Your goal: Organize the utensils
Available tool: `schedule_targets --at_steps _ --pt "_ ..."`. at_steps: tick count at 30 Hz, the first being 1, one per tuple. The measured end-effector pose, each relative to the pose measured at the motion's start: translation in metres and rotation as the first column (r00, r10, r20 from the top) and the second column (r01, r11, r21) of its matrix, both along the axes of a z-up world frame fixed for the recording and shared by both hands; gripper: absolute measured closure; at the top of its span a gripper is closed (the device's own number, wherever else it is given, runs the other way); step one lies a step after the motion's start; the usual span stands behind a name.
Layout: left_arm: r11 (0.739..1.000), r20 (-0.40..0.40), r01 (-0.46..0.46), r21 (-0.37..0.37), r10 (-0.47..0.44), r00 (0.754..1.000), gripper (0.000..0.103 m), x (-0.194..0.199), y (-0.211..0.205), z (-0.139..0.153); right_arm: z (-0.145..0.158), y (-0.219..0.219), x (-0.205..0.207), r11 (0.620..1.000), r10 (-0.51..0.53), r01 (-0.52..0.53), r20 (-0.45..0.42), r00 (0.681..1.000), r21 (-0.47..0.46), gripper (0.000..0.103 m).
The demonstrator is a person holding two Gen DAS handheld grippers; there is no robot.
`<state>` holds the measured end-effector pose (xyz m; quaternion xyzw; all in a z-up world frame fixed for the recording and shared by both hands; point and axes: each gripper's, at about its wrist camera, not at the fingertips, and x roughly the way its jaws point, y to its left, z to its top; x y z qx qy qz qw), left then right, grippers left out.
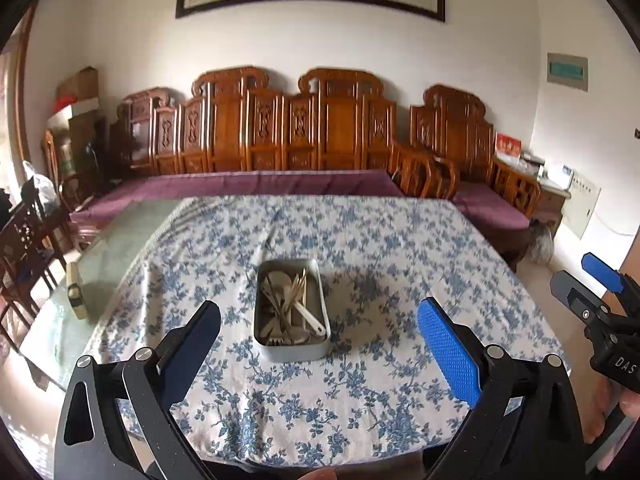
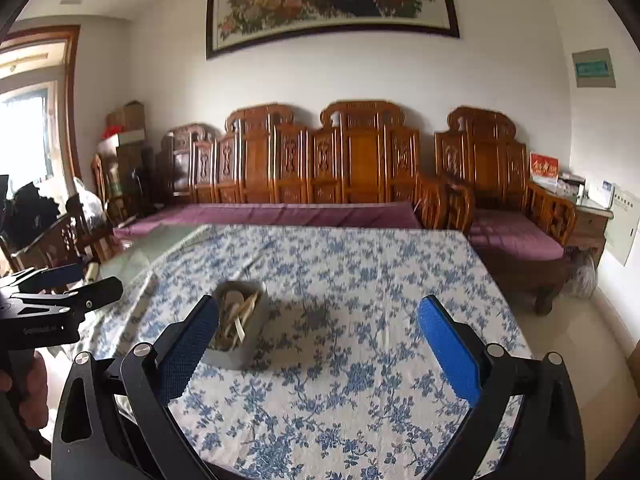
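Left wrist view: left gripper (image 1: 320, 332) held above floral tablecloth (image 1: 380, 248), fingers spread wide, nothing gripped. Metal tin (image 1: 292, 312) filled with pale utensils (image 1: 288, 304), seen mid-table. Right gripper (image 2: 320, 332) likewise spread wide, empty.

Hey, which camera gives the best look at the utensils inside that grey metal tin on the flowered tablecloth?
The left wrist view. There the rectangular grey metal tin sits unobstructed, and its pale utensils show from above. In the right wrist view the tin is blurrier, seen lower, and partly hidden behind a finger of the right gripper.
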<state>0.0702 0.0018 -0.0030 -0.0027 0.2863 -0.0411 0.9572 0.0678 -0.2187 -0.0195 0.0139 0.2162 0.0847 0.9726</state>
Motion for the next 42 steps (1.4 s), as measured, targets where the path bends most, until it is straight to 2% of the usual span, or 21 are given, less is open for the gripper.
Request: schedule_targets --at_steps 4,8,14,42 --pt "1.0 0.022 0.001 0.002 -0.001 1.0 0.008 -0.014 -0.002 0.011 0.017 -0.001 -0.018 1.0 -0.006 0.007 0.048 0.999 -0.005 0.003" --pt "1.0 0.044 0.0 0.01 0.0 0.999 0.008 -0.022 -0.004 0.016 0.023 -0.002 -0.024 1.0 -0.01 0.01 0.059 0.998 0.001 0.003" --pt "1.0 0.066 -0.006 0.007 0.006 0.998 0.008 -0.027 -0.003 0.018 0.023 -0.003 -0.026 1.0 -0.016 0.015 0.055 0.998 0.003 0.003" --pt "1.0 0.052 -0.012 0.009 0.011 0.999 0.008 -0.028 -0.002 0.013 0.019 0.0 -0.022 1.0 -0.015 0.015 0.048 0.999 0.002 0.003"
